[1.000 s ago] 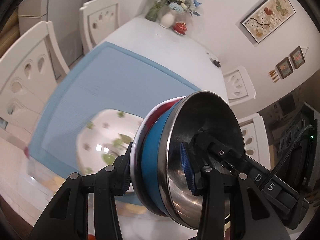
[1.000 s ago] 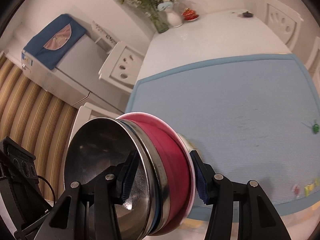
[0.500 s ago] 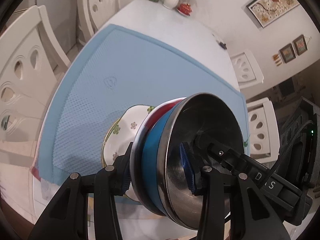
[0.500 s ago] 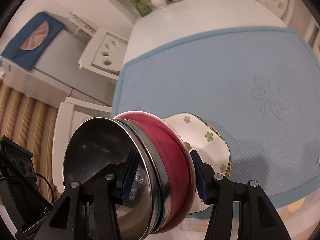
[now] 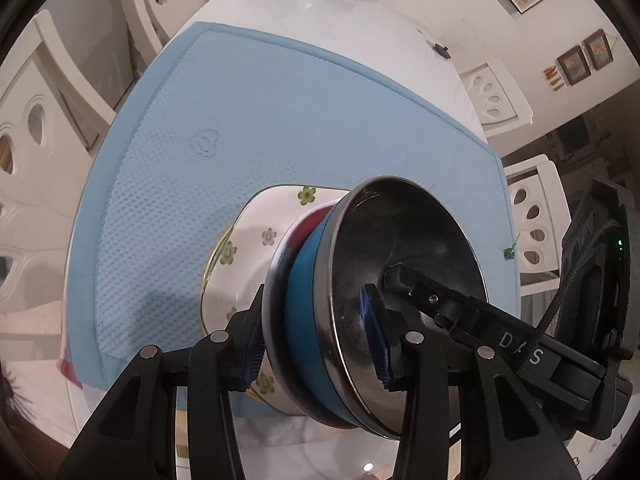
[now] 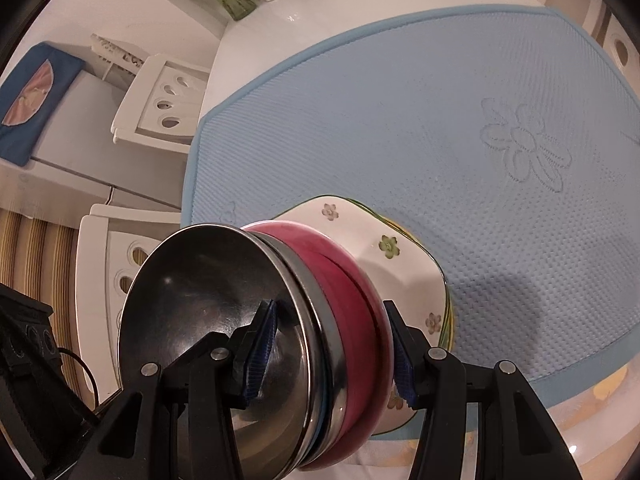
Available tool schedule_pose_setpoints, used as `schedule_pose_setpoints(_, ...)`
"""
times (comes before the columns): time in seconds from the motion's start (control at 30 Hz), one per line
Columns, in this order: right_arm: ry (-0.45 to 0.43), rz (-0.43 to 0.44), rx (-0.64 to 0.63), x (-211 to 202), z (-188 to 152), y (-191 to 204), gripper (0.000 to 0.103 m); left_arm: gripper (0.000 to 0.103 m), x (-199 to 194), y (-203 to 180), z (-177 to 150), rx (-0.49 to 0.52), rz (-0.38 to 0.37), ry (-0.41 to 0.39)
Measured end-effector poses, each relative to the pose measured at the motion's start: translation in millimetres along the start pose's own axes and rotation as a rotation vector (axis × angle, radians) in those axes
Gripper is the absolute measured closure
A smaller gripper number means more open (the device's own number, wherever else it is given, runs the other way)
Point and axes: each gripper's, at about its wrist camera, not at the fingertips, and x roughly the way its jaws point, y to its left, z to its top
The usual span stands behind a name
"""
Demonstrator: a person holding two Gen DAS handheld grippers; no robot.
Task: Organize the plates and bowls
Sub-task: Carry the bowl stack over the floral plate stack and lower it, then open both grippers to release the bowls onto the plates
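A: Left wrist view. Report.

B: Left gripper (image 5: pixel 318 344) is clamped on the bowl stack (image 5: pixel 360 300), one finger against the outer bottom, the other inside the steel top bowl. The blue bowl (image 5: pixel 304 320) sits second in the stack. The stack is tilted on edge, directly over the plate (image 5: pixel 248 248), which lies at the near edge of the mat (image 5: pixel 280 120). Whether the stack touches the plate cannot be told.

A: Right wrist view?

B: Right gripper (image 6: pixel 332 352) grips the same stack at its opposite rim, fingers (image 6: pixel 260 344) closed across steel interior and red bowl (image 6: pixel 352 292). The plate shows just beyond the red bowl, flat on the mat; the white surface (image 6: pixel 280 20) lies beyond that.

A: Step in hand?

B: In my judgement, setting the nested bowls onto the plate. Next move calls for levelling the stack, centring it over the plate, then both grips letting go together.
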Motion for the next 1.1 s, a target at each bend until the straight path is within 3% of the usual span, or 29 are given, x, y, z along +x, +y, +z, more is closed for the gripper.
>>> schedule_pose_setpoints(0.43, 0.029, 0.017, 0.027, 16.9, -4.3, -11.8, 0.051, 0.064, 17.0, 5.2, 4.6, 0.019, 0.031, 0.029)
schedule_pose_setpoints(0.63, 0.03, 0.036, 0.055, 14.4, -1.9, -17.7, 0.052, 0.063, 23.3, 7.3, 8.4, 0.023, -0.001, 0.049)
schedule_pose_setpoints(0.73, 0.042, 0.086, 0.081, 9.3, -0.4, -26.6, 0.052, 0.063, 19.4, 10.0, 8.7, 0.036, -0.02, 0.049)
schedule_pose_setpoints(0.87, 0.004, 0.144, 0.083, -15.3, 0.4, -32.8, 0.052, 0.063, -4.9, 13.6, 9.0, 0.076, -0.051, -0.012)
schedule_pose_setpoints(1.0, -0.072, 0.122, 0.011, -49.2, 0.0, -17.3, 0.052, 0.063, -32.0, 9.7, 8.6, 0.129, -0.074, -0.077)
schedule_pose_setpoints(1.1, -0.136, 0.072, -0.092, -72.1, -8.5, 9.4, 0.052, 0.062, -51.7, -3.3, 7.5, 0.21, -0.02, -0.141)
